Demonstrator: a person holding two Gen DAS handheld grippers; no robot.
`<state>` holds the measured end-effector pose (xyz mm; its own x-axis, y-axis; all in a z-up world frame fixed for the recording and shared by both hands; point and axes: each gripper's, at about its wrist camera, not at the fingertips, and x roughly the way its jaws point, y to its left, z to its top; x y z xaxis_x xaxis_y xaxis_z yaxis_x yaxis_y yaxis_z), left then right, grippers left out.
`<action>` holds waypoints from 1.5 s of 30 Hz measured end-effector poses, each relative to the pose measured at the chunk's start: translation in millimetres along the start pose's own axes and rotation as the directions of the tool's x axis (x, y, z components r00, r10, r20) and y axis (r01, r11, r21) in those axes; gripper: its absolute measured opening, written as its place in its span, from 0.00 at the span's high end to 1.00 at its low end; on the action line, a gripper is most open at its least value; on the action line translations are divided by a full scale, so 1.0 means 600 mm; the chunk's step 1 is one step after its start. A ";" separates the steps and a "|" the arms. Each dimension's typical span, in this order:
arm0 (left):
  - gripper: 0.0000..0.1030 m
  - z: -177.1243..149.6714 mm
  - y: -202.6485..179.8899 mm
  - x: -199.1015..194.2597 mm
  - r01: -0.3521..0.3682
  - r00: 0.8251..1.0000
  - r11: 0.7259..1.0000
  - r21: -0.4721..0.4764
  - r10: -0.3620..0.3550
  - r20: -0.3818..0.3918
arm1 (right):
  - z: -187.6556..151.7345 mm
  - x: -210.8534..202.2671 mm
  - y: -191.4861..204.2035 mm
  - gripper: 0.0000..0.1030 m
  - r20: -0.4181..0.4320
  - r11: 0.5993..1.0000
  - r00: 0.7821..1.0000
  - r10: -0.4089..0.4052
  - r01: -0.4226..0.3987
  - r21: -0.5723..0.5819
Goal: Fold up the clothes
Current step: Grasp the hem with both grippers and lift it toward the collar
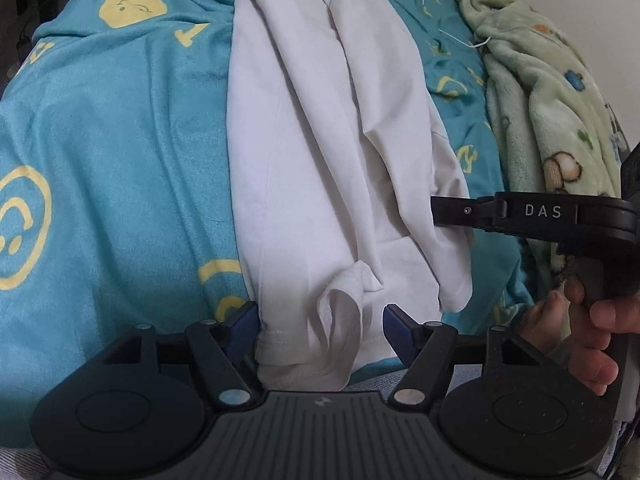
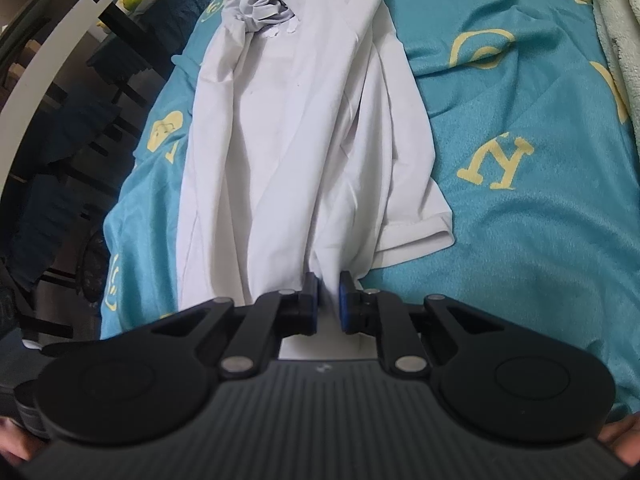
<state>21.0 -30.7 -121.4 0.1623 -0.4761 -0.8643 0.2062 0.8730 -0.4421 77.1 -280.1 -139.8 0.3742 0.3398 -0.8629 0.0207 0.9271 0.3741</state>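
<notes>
A turquoise bedsheet with yellow print (image 1: 120, 128) carries a crumpled white cotton shirt (image 1: 312, 152). The left claw (image 1: 320, 322) stands spread around its bunched hem, pads apart from the cloth. The right claw (image 2: 329, 300) pinches a fold; its lower edge is hidden. A green fleece blanket (image 1: 540, 92) is cut off at right.

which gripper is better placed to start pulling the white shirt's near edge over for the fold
Right. The right gripper is already pinched on the white shirt at its near edge. The left gripper stands open around the bunched hem, pads not pressing.
</notes>
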 end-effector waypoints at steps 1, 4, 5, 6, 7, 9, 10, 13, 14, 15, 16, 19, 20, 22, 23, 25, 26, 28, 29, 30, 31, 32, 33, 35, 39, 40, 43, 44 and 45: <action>0.36 -0.002 -0.002 0.001 -0.006 1.000 1.000 0.007 0.006 0.000 | 0.001 0.001 0.000 0.87 -0.001 1.000 1.000 0.001 -0.001 -0.005; 0.72 -0.005 -0.005 0.001 -0.043 0.999 0.999 0.017 0.043 0.002 | 0.001 0.000 0.000 0.87 0.000 1.000 1.000 0.004 -0.004 -0.009; 0.85 -0.006 -0.004 -0.001 -0.044 0.999 0.999 0.013 0.044 0.009 | 0.002 -0.001 0.001 0.87 0.001 1.000 1.000 0.005 -0.005 -0.009; 0.89 -0.006 -0.002 -0.007 -0.031 0.999 1.000 0.004 0.031 0.019 | 0.002 -0.003 0.001 0.87 0.006 1.000 1.000 0.007 -0.006 -0.014; 0.91 -0.005 0.001 -0.013 -0.018 0.999 1.000 -0.005 0.018 0.028 | 0.001 -0.008 0.004 0.87 0.016 1.000 1.000 0.007 -0.006 -0.025; 0.92 -0.005 0.005 -0.033 0.013 0.998 1.000 -0.020 -0.012 0.056 | -0.001 -0.020 0.008 0.89 0.038 0.999 0.999 0.010 -0.009 -0.039; 0.93 -0.005 0.005 -0.044 0.028 0.997 0.999 -0.024 -0.026 0.074 | -0.002 -0.028 0.010 0.90 0.050 0.999 0.999 0.014 -0.012 -0.043; 0.93 -0.006 0.006 -0.094 0.087 0.985 0.995 -0.039 -0.080 0.151 | -0.003 -0.059 0.010 0.91 0.095 0.999 0.995 0.036 -0.034 -0.023; 0.93 -0.006 0.007 -0.111 0.103 0.980 0.994 -0.044 -0.094 0.175 | -0.004 -0.070 0.009 0.92 0.111 0.999 0.993 0.043 -0.042 -0.016; 0.93 -0.006 0.007 -0.128 0.120 0.974 0.992 -0.049 -0.108 0.199 | -0.005 -0.082 0.010 0.92 0.126 0.999 0.991 0.051 -0.050 -0.011; 0.93 -0.005 0.009 -0.148 0.134 0.968 0.990 -0.053 -0.119 0.220 | -0.006 -0.094 0.012 0.92 0.139 0.998 0.988 0.063 -0.063 -0.006; 0.94 -0.005 0.012 -0.201 0.172 0.948 0.983 -0.062 -0.148 0.282 | -0.013 -0.134 0.018 0.92 0.186 0.993 0.976 0.112 -0.115 0.008; 0.94 -0.004 0.004 -0.215 0.178 0.941 0.982 -0.060 -0.153 0.301 | -0.017 -0.148 0.022 0.92 0.201 0.992 0.972 0.122 -0.125 0.005; 0.94 -0.009 -0.007 -0.245 0.189 0.930 0.981 -0.039 -0.166 0.329 | -0.027 -0.174 0.029 0.93 0.228 0.990 0.964 0.135 -0.138 -0.005; 0.94 -0.011 -0.011 -0.263 0.196 0.925 0.980 -0.029 -0.175 0.337 | -0.034 -0.189 0.032 0.93 0.242 0.989 0.959 0.147 -0.149 -0.009; 0.94 -0.023 -0.022 -0.297 0.206 0.915 0.978 -0.007 -0.190 0.355 | -0.051 -0.215 0.035 0.93 0.268 0.984 0.948 0.174 -0.177 -0.012; 0.94 -0.031 -0.029 -0.312 0.209 0.911 0.978 0.006 -0.197 0.364 | -0.061 -0.227 0.036 0.93 0.281 0.982 0.942 0.186 -0.189 -0.016; 0.94 -0.054 -0.041 -0.344 0.211 0.901 0.977 0.036 -0.208 0.380 | -0.083 -0.251 0.036 0.93 0.305 0.976 0.928 0.213 -0.215 -0.025; 0.94 -0.067 -0.048 -0.357 0.211 0.897 0.976 0.054 -0.215 0.387 | -0.095 -0.264 0.036 0.93 0.317 0.973 0.921 0.227 -0.230 -0.030; 0.94 -0.080 -0.056 -0.371 0.211 0.892 0.975 0.072 -0.222 0.394 | -0.108 -0.277 0.035 0.93 0.330 0.969 0.912 0.242 -0.245 -0.034; 0.94 -0.093 -0.061 -0.384 0.213 0.887 0.973 0.088 -0.231 0.399 | -0.120 -0.288 0.034 0.93 0.343 0.966 0.904 0.254 -0.258 -0.036; 0.94 -0.106 -0.065 -0.395 0.217 0.882 0.971 0.102 -0.240 0.406 | -0.132 -0.298 0.033 0.93 0.354 0.962 0.897 0.266 -0.270 -0.039; 0.94 -0.120 -0.068 -0.406 0.220 0.876 0.968 0.116 -0.249 0.413 | -0.140 -0.306 0.034 0.93 0.361 0.960 0.891 0.273 -0.275 -0.048; 0.94 -0.143 -0.073 -0.425 0.231 0.860 0.963 0.137 -0.268 0.434 | -0.156 -0.322 0.036 0.93 0.375 0.956 0.881 0.288 -0.285 -0.065; 0.94 -0.155 -0.080 -0.442 0.196 0.841 0.968 0.157 -0.249 0.480 | -0.163 -0.339 0.039 0.93 0.395 0.953 0.868 0.301 -0.291 -0.086; 0.94 -0.150 -0.078 -0.442 0.198 0.838 0.968 0.154 -0.249 0.486 | -0.157 -0.339 0.039 0.93 0.398 0.954 0.868 0.299 -0.288 -0.088; 0.94 -0.124 -0.079 -0.435 0.204 0.825 0.968 0.145 -0.250 0.507 | -0.127 -0.334 0.044 0.93 0.409 0.959 0.868 0.282 -0.268 -0.093; 0.94 -0.109 -0.079 -0.429 0.193 0.822 0.971 0.142 -0.239 0.517 | -0.112 -0.330 0.044 0.92 0.414 0.960 0.867 0.277 -0.263 -0.090; 0.94 -0.094 -0.079 -0.423 0.181 0.819 0.974 0.139 -0.228 0.527 | -0.097 -0.326 0.043 0.92 0.418 0.962 0.867 0.271 -0.259 -0.086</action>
<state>-84.5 54.7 105.2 0.5942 -0.6446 -0.4811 0.3643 0.7489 -0.5535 -49.7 -313.3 18.7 0.7176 0.4801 -0.5045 -0.1572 0.8174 0.5543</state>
